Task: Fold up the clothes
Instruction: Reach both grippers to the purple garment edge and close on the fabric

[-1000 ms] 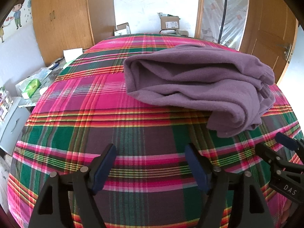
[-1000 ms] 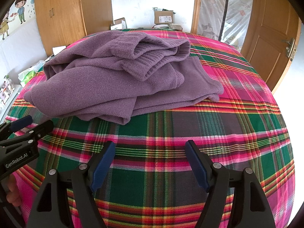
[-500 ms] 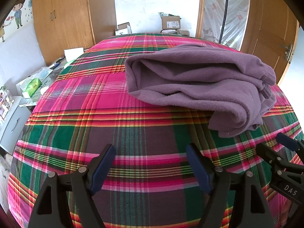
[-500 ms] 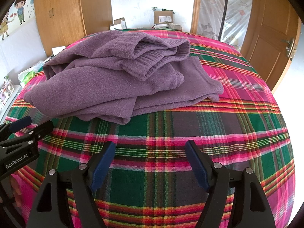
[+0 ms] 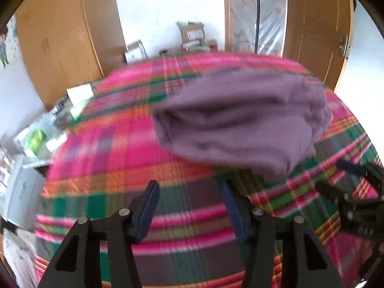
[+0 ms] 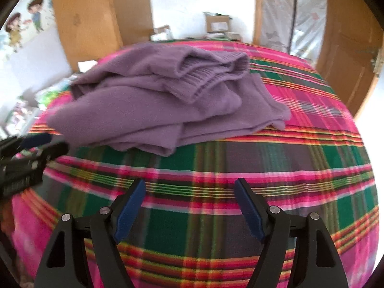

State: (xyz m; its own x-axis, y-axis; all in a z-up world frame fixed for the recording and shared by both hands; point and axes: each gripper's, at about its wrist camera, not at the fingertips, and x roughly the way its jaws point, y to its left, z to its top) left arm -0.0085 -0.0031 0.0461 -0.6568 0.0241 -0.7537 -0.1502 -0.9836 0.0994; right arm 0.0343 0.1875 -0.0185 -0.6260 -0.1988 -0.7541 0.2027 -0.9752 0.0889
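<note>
The purple sweater [image 6: 168, 103] is lying bunched on the plaid bed [image 6: 264, 158], beyond both tongs. The left tongs [image 5: 189, 206] are closing on nothing; the right tongs [image 6: 189, 206] are hanging released and empty.

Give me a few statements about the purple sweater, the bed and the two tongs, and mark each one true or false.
1. The purple sweater lies bunched on the plaid bedspread. True.
2. The right tongs grip a sleeve of the sweater. False: nothing is between their fingers, only bedspread beyond them.
3. The left tongs hold nothing. True: their jaws are closing, with no cloth between them.
4. The sweater is neatly folded into a flat square. False: it is a rumpled heap, with its ribbed edge turned up.
5. A cardboard box stands beyond the far end of the bed. True.
</note>
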